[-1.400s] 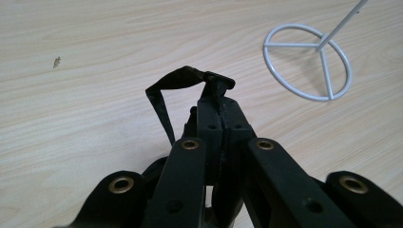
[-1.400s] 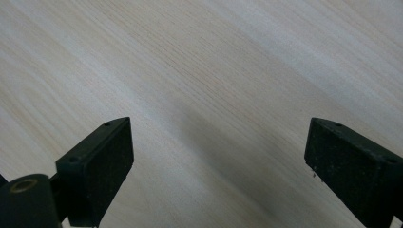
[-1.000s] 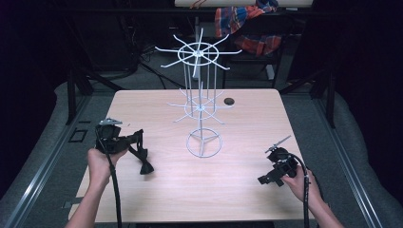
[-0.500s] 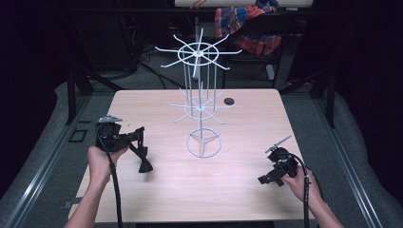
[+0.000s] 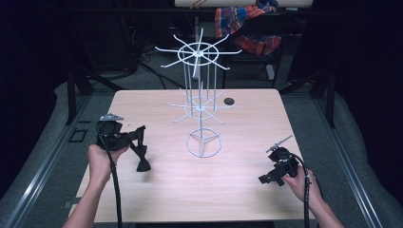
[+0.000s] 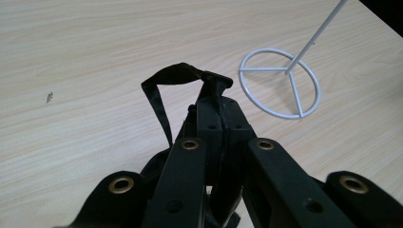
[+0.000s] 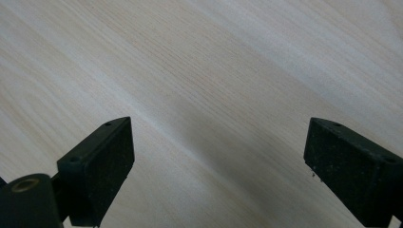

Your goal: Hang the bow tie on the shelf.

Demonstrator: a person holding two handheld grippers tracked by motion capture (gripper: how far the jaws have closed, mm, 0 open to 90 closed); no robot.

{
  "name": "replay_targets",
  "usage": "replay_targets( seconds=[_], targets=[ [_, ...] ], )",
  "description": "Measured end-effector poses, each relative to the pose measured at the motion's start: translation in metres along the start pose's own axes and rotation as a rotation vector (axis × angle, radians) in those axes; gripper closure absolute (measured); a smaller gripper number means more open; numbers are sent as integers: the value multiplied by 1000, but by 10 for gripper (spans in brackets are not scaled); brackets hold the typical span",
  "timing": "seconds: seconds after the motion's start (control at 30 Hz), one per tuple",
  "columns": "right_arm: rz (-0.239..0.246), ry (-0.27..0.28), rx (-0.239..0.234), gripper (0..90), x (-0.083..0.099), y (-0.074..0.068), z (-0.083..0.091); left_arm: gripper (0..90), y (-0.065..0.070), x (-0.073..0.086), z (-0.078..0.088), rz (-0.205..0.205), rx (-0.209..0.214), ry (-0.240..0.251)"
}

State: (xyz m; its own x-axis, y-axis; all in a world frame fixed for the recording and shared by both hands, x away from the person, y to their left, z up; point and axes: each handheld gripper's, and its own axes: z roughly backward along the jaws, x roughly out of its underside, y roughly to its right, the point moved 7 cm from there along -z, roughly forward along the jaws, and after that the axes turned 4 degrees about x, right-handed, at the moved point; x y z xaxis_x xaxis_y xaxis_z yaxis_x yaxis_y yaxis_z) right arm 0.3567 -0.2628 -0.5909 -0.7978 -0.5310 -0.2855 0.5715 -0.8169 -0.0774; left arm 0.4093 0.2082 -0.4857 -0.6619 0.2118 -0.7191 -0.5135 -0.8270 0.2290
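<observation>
Near edge: my right gripper rests low over bare table, jaws wide apart, nothing between. My left gripper is clamped on a black strap, lifted above the tabletop. Beyond stands the white wire rack.

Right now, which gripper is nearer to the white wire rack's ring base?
Left. The left gripper, clamping a black strap, sits beside the ring base; the right gripper rests farther off, nearer the table's front edge.

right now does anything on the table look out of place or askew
Nothing stands out. The white wire rack stands upright mid-table, the left gripper is shut on a black strap, and the right gripper is open above bare table.
</observation>
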Motion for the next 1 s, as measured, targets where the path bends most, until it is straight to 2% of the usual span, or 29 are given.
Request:
replay_targets(
  seconds=[0.1,0.17,0.2,0.37,0.43,0.53,0.57,0.63,0.77,0.8,1.0],
  targets=[
    [-2,2,-7,92,0,-1,0,886,0,-2,1,-6,-2,5],
    [-37,33,-5,92,-2,-5,-2,886,0,-3,1,-8,-2,5],
    [-2,12,-5,92,-2,-2,-1,886,0,-3,1,-6,-2,7],
    [4,0,-8,92,-1,-2,-2,886,2,-7,3,-10,4,8],
    [-9,12,-12,92,-2,-3,-3,887,3,-10,4,-14,6,12],
    [7,0,-7,92,-2,-2,-2,887,5,-15,4,-19,14,19],
    [-18,23,-11,92,-3,-5,-4,887,6,-16,4,-17,15,23],
    [9,-2,-5,92,-2,-2,-2,886,9,-18,2,-23,20,25],
    [9,-4,-5,92,-1,-1,-2,886,14,-22,0,-34,33,25],
    [-5,10,-16,92,-2,-3,-3,886,15,-23,0,-33,33,29],
    [8,-4,-10,92,-1,-1,-3,887,21,-29,-1,-44,50,35]
  ],
)
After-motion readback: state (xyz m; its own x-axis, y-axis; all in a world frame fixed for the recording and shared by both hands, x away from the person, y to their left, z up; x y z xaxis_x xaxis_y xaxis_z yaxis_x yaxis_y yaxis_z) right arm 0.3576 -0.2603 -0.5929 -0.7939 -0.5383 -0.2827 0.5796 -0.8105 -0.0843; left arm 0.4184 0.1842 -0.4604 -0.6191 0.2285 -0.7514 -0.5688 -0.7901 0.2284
